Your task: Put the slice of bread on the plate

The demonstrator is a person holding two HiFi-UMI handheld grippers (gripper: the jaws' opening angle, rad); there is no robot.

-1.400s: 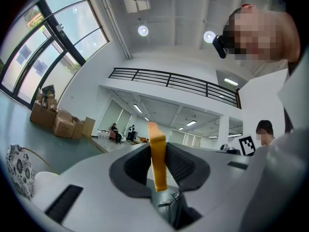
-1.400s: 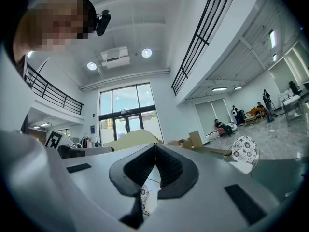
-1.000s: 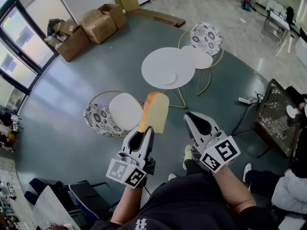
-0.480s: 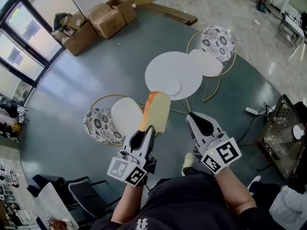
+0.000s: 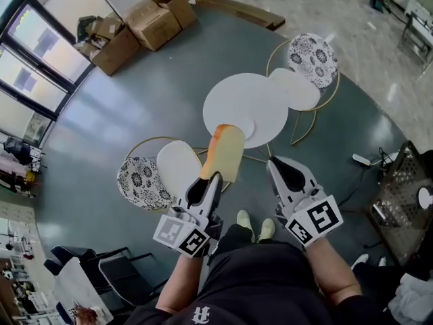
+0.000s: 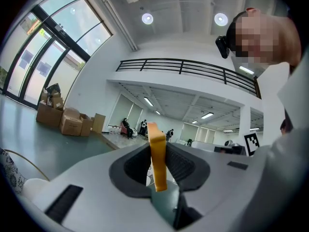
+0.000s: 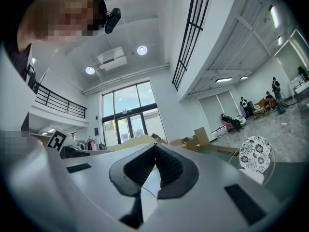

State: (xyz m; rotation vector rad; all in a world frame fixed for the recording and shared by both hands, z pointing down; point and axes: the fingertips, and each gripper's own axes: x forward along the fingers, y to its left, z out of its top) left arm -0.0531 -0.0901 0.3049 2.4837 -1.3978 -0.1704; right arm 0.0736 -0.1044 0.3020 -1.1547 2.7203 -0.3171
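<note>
Now, left gripper (image 5: 214, 178): pinches bread slice (image 5: 224, 153) by its lower edge, upright, for carrying.
right gripper (image 5: 274, 161): jaws together, empty, spare.
bread slice: airborne, near plate (image 5: 244, 124) on round table (image 5: 252, 92), not yet down.

You are not finding any legible word or number in these views. The left cube (image 5: 180, 237) on your left tool (image 5: 215, 177) and the right cube (image 5: 313, 222) on your right tool (image 5: 272, 160) are showing black-and-white square markers: patterns, not letters. A white print (image 5: 199, 315) on your black shirt is peeking in at the bottom edge of the head view, cut off and unreadable. In the right gripper view a small blue sign (image 7: 97, 131) is hanging beside the glass doors (image 7: 128, 115), its writing too small to make out.
</note>
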